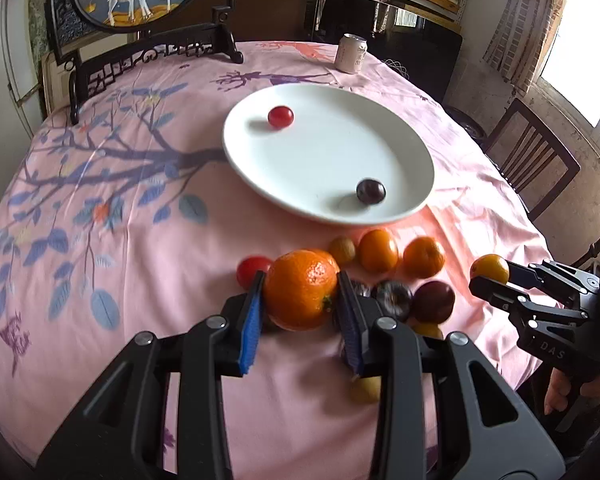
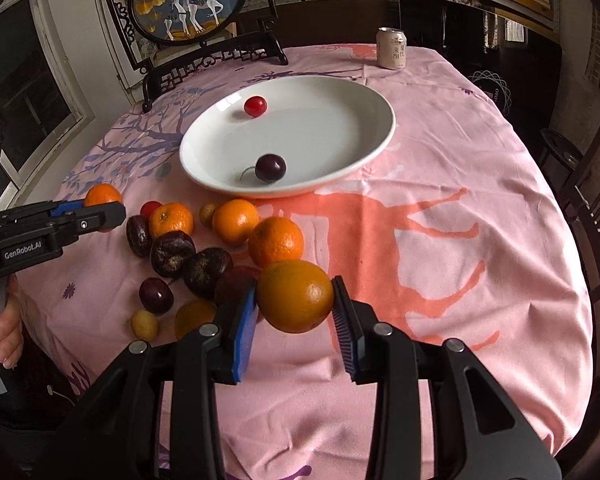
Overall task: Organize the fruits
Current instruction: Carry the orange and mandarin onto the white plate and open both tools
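Two grippers, two oranges over the pink tablecloth point(image 2: 440, 184)

The left gripper point(image 1: 302, 286) clamps a mandarin point(image 1: 300, 290); the right gripper point(image 2: 296, 300) grips an orange point(image 2: 296, 296) (white plate point(image 2: 364, 140) nearby).

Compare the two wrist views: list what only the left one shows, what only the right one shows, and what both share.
Only the left wrist view: a bright window and a slatted chair beside the table.

Only the right wrist view: a stem on the dark cherry, and the coral deer print on the cloth.

Both: the white plate with a red tomato and the cherry, the can, the fruit pile, and each gripper shut on an orange: left gripper, right gripper.
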